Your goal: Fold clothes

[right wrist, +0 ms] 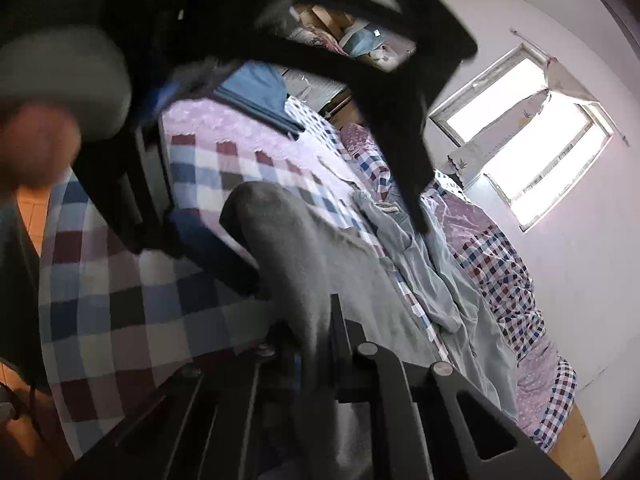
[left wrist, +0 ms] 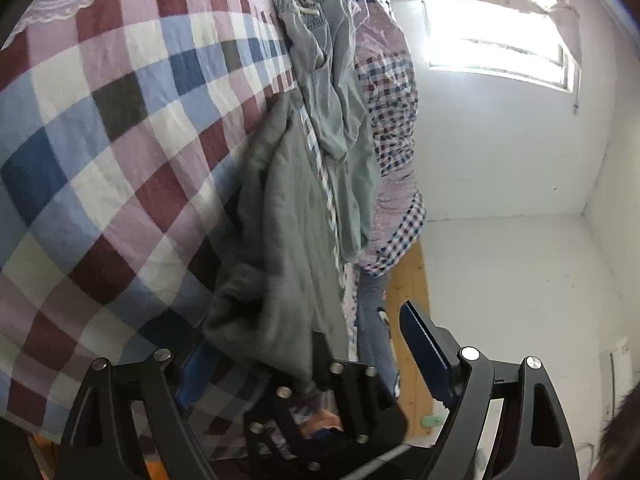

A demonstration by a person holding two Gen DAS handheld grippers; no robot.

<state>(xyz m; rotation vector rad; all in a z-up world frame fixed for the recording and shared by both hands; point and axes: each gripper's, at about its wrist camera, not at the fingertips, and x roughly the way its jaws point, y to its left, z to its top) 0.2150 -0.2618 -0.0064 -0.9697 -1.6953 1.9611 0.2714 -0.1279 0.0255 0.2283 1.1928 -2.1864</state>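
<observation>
Left wrist view: my left gripper [left wrist: 316, 364] is spread wide, its blue fingers [left wrist: 426, 354] standing well apart. A bunched fold of the grey sweatshirt [left wrist: 280, 240] hangs between the fingers, but neither finger presses on it, so the claw is released. The sweatshirt runs from the claw up across the checked bedspread [left wrist: 100, 140]. Just beside it, toward the window [left wrist: 492, 28], lie the pale grey-green drawstring trousers [left wrist: 332, 92], their waistband at the far end. A rumpled small-check quilt [left wrist: 396, 92] lies beyond the trousers along the wall side. Wooden flooring [left wrist: 408, 300] shows past the bed edge.

Right wrist view: my right gripper [right wrist: 320, 332] is clenched on the grey sweatshirt [right wrist: 288, 248]; the cloth rises out of the closed fingers as a draped ridge above the bedspread [right wrist: 120, 300]. The trousers [right wrist: 440, 280] lie flat just beside the sweatshirt. A blue garment [right wrist: 256, 88] rests at the far end of the bed. The left gripper's dark frame [right wrist: 384, 80] crosses the top of the view, blurred.
</observation>
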